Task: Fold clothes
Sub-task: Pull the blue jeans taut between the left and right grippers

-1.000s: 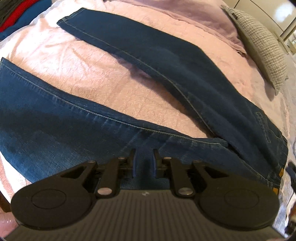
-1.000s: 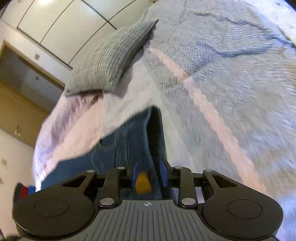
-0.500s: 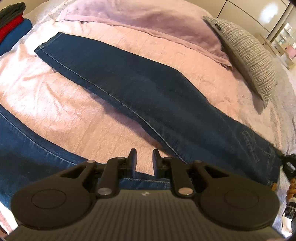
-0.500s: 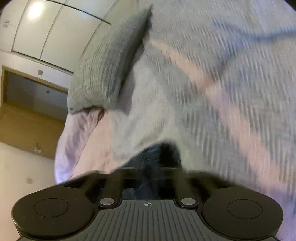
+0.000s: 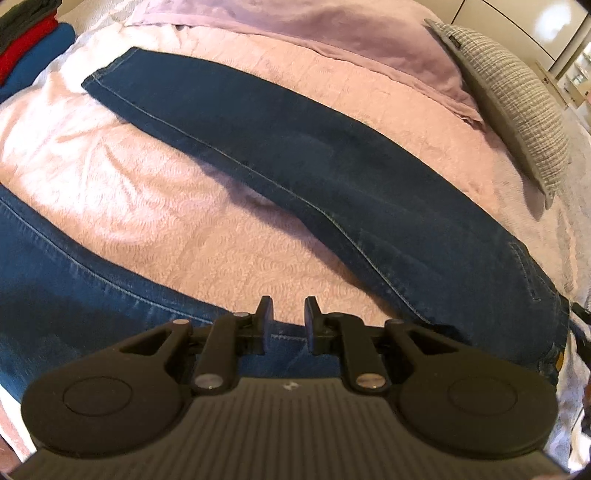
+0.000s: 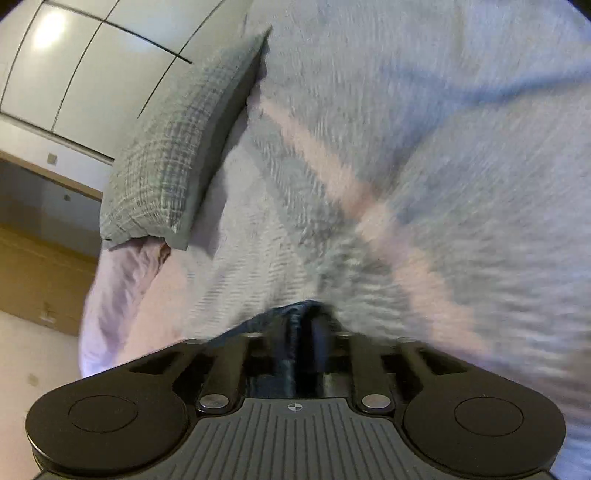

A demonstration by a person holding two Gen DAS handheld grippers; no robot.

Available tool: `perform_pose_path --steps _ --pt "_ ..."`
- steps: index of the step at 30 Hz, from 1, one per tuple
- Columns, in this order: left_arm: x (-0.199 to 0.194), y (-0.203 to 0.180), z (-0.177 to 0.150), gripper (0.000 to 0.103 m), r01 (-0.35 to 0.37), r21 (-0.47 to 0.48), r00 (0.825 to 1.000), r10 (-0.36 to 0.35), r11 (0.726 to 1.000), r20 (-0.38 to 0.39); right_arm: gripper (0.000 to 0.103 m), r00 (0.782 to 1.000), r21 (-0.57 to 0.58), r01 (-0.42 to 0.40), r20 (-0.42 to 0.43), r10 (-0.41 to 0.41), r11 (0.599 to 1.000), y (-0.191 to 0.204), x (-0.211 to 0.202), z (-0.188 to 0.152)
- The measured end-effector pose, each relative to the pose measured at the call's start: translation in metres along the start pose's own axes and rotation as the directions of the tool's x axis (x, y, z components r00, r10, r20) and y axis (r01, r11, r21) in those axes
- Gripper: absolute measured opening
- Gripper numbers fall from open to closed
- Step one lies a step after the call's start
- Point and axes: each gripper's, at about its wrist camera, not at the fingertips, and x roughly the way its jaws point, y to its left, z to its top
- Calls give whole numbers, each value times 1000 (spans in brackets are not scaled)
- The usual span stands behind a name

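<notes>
Dark blue jeans [image 5: 332, 173] lie spread on a pink bedspread [image 5: 122, 184]. One leg runs from upper left to lower right; the other leg [image 5: 66, 288] crosses the lower left. My left gripper [image 5: 289, 322] hovers over the inner edge of the near leg, jaws a little apart with nothing between them. In the right wrist view, my right gripper [image 6: 300, 334] is shut on a bunched fold of the jeans [image 6: 291, 317] at the waist end. Its fingertips are hidden by the denim, and the view is blurred.
A grey checked pillow [image 5: 517, 107] and a lilac sheet [image 5: 332, 33] lie at the head of the bed. Folded red and blue clothes [image 5: 29, 51] are stacked at far left. A grey-blue blanket [image 6: 443, 147] covers the bed in the right wrist view. Wardrobe doors [image 6: 74, 55] stand behind.
The left gripper moved from over the near leg's denim to its inner edge. The right gripper lifted the waist end, so the denim now fills its jaws.
</notes>
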Motion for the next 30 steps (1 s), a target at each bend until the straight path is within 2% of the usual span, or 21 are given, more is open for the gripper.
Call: perform_pose_path --steps 1,9,10,12,18,19,22,23,25,26,27,29,30 --pt "0 -1 -1 14 4 -1 1000 -4 1000 -2 52 1000 -9 -6 -12 6 1000 0 -7 -7" --pt "1 -10 -12 14 33 8 999 -33 999 -26 51 992 -77 -57 -113 49 995 0 -60 -64" --pt "0 -11 -13 14 35 13 999 -35 999 -26 49 991 -85 -64 -125 53 994 0 -67 -71" --pt "-2 -12 -14 14 39 22 999 -39 999 -25 35 987 -101 -78 -151 63 992 0 -80 -85" --pt "-7 -9 -19 14 39 34 999 -38 999 -27 32 986 -78 -77 -156 64 994 -6 -69 -88" --pt "-8 -8 -21 14 39 33 999 -38 999 -27 0 988 -91 -69 -144 56 993 -2 -69 -87" --pt "-9 -3 -25 14 30 28 999 -29 999 -28 0 995 -243 0 -98 -25 970 24 -77 -92" --pt "-11 1 -27 14 29 21 999 -29 999 -24 0 996 -258 31 -78 -53 966 24 -80 -94" --pt "-13 8 -31 14 25 4 999 -25 1000 -22 0 990 -214 120 -43 -132 970 7 -85 -96" --pt "-13 12 -32 14 19 -3 1000 -19 1000 -25 0 974 -192 219 -16 -226 957 -5 -84 -98" --pt "-13 16 -34 14 13 -9 1000 -13 1000 -29 0 958 -161 282 1 -285 946 -18 -84 -99" --pt "-16 25 -37 14 3 -17 1000 -4 1000 -26 0 977 -81 213 3 -214 974 -22 -92 -98" --pt "-17 29 -39 14 -2 -22 1000 2 1000 -26 0 986 -93 168 4 -169 981 -12 -97 -98"
